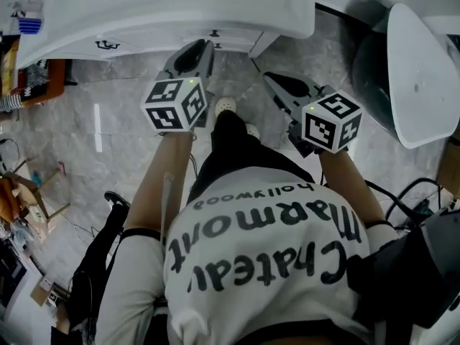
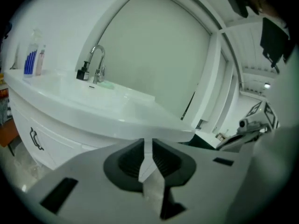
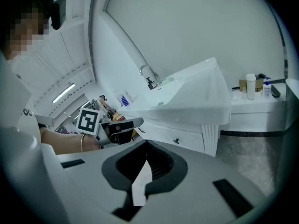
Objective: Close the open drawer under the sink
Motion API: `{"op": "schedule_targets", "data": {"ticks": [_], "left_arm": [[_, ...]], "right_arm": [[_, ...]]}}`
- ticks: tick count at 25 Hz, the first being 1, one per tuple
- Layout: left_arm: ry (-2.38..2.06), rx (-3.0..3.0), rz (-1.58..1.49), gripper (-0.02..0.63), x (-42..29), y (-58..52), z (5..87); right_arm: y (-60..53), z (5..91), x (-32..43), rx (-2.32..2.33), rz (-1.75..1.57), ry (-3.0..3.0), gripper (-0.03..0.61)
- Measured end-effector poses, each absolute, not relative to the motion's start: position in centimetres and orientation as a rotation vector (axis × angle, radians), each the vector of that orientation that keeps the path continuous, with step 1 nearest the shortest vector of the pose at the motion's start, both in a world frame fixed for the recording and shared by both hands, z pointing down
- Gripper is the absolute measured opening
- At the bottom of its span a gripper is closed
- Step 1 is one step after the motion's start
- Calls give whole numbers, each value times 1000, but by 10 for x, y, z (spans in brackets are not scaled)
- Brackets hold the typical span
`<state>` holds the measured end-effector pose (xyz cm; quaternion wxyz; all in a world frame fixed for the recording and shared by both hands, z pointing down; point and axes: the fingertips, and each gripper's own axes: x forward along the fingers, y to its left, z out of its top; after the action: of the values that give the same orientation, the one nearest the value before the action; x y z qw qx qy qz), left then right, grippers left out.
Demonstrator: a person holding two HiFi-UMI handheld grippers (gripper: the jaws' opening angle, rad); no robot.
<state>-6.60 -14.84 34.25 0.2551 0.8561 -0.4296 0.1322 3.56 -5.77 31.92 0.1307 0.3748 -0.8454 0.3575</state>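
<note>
**Listener:** What is in front of you, biggest thing first?

**Me:** A white sink cabinet (image 1: 180,9) on a grey marbled floor (image 1: 108,113). Its countertop overhangs the drawer (image 2: 56,141) beneath. In every view the drawer front looks level with the cabinet face, and I see nothing standing out. I judge the closing done, or very nearly.

**Listener:** And your two tools?

**Me:** I hold my left gripper (image 2: 147,143) up near the countertop's edge. Its jaws are a narrow slit apart, with nothing in the slit. My right gripper (image 3: 145,147) is beside it, a little further from the cabinet, with its jaws together and empty. Neither touches the cabinet.

**Listener:** So how do you finish well?

**Me:** I'd check that the front sits flush along its whole width. If a gap shows, I'd lay closed jaw tips flat on the panel beside the small dark handle (image 2: 35,138). Then I'd push square and slow, so the drawer doesn't bounce back. Coming away, I'd stay clear of the overhang, and well apart from the tap (image 2: 97,62) and the bottles (image 2: 32,59) on top.
</note>
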Motion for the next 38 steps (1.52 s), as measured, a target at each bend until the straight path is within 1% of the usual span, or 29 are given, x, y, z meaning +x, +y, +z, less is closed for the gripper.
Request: {"op": "schedule_targets", "data": {"ticks": [5,8,13,18,29,38], "left_arm": [[-1214,2413,272,57,-78,-114,279],[-1243,2426,240,57,-84,-86,260],[-1286,2368,238,57,-94,-35,267],[-1328,2318,245,57,-102,-11,275],[-1370,2256,201,54,-97,8,273],[-1402,2212,202,54,-111,16,279]], "right_arm": [[-62,289,31,1057,956,-2537,11],[-60,272,33,1048,865,-2573,11],[-45,254,47,1059,767,-2617,10],[-29,256,61,1060,725,-2600,10],[-17,262,69,1029,797,-2593,10],[-19,267,62,1011,827,-2611,11]]}}
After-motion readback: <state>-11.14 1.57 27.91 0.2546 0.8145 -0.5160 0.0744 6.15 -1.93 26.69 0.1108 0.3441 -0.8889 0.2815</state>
